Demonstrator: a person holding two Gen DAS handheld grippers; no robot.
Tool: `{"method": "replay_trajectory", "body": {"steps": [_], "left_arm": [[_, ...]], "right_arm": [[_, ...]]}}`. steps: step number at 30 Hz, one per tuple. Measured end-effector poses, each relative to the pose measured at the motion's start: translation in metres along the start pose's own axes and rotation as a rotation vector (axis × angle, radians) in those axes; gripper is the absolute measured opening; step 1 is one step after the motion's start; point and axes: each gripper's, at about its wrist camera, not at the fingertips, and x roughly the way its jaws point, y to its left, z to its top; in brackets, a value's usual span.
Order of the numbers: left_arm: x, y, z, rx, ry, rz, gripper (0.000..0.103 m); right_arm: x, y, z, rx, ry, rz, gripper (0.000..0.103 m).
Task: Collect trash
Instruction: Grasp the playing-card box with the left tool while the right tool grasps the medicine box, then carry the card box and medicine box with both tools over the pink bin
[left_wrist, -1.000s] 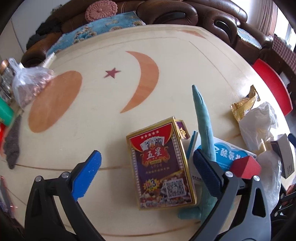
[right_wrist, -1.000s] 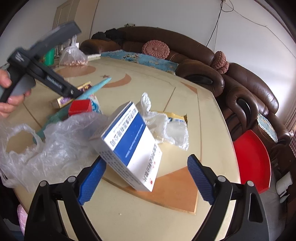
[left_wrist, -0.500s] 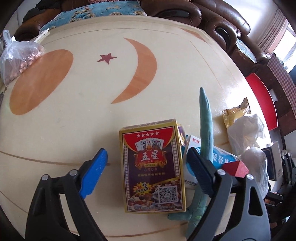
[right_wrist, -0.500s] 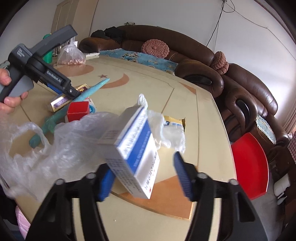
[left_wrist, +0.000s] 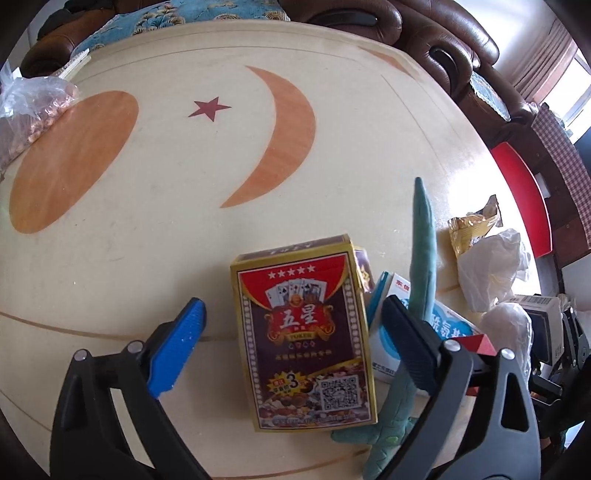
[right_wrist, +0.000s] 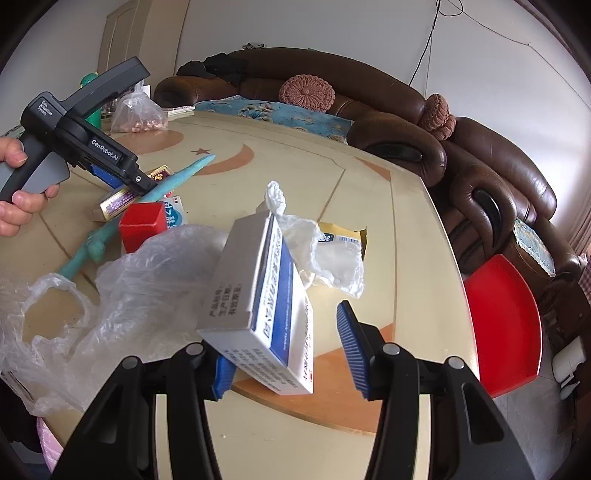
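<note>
My left gripper (left_wrist: 295, 332) is open, its jaws on either side of a red and gold playing-card box (left_wrist: 306, 339) lying on the round table (left_wrist: 147, 221). My right gripper (right_wrist: 284, 350) is partly closed around a white and blue medicine box (right_wrist: 266, 295); the box is tilted on edge, against the left finger, with a gap to the right finger. A clear plastic bag (right_wrist: 129, 277) lies left of it. A teal toy lizard (left_wrist: 421, 266), a red block (right_wrist: 142, 225), a blue-white carton (left_wrist: 424, 332), a gold wrapper (left_wrist: 469, 229) and crumpled plastic (left_wrist: 491, 269) lie nearby.
A bag of nuts (left_wrist: 29, 110) sits at the table's far left. A brown leather sofa (right_wrist: 406, 122) curves behind the table. A red stool (right_wrist: 502, 317) stands beside the table's right edge. The person's hand (right_wrist: 18, 192) holds the left gripper.
My left gripper moved forward over the card box. My right gripper narrowed around the medicine box, which tipped up from lying flat-tilted onto its edge.
</note>
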Motion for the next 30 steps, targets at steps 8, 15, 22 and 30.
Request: {"method": "replay_trajectory", "body": {"steps": [8,15,22,30], "left_arm": [[-0.003,-0.013,0.0,0.008,-0.012,0.008,0.063],[0.0,-0.021,-0.002,0.035,-0.016,0.067,0.061],[-0.011,-0.028,-0.01,0.063,-0.048,0.093,0.061],[-0.03,-0.033,-0.016,0.089,-0.095,0.125,0.061]], "right_arm": [[-0.001,-0.005,-0.003,0.027,0.006,0.005,0.022],[-0.005,-0.007,-0.002,0.038,0.002,-0.009,0.021],[-0.005,-0.014,-0.001,0.064,0.005,-0.009,0.02],[-0.008,-0.017,0.004,0.089,-0.003,-0.013,0.02]]}}
